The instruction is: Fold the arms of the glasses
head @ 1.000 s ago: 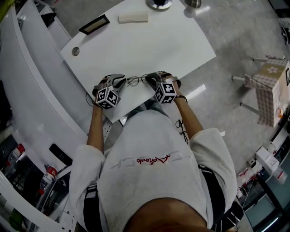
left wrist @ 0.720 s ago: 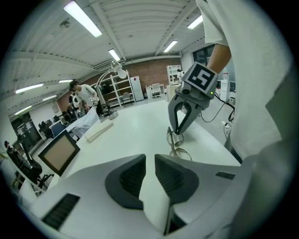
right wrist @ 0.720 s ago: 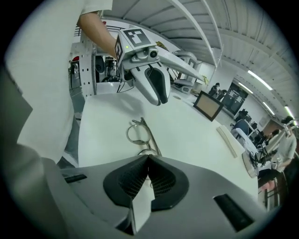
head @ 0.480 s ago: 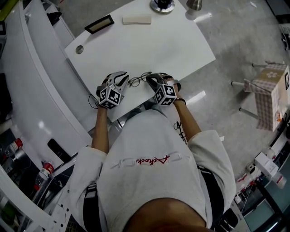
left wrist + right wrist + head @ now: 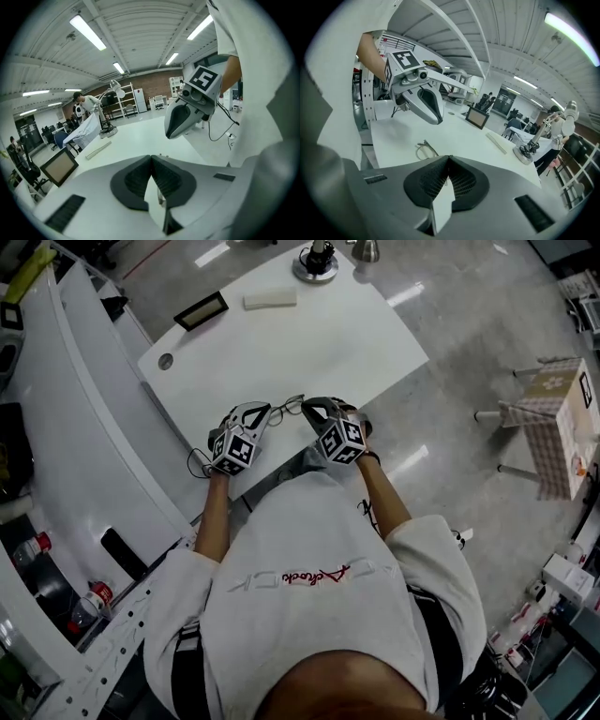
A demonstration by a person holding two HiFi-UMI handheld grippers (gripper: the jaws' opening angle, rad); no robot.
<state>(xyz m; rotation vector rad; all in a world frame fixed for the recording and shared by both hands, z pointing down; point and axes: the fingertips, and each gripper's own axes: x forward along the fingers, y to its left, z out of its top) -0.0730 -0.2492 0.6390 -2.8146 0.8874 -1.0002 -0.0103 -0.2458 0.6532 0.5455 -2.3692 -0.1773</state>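
Observation:
Thin wire-framed glasses hang between my two grippers above the near edge of the white table. My left gripper has just been closing and its pads now meet, with a thin piece of the frame showing in the gap below them. My right gripper is shut, and a fine wire runs from its pads to a lens rim ahead of it. In the left gripper view the right gripper hovers close, up and to the right. The left gripper does the same in the right gripper view.
Far across the table lie a white bar, a black-framed tablet and a lamp base. A round hole sits near its left edge. A white curved counter runs along the left. A checked box stands on the floor at right.
Both grippers have risen off the table, with the glasses between them. The left gripper's jaws have gone from apart to shut.

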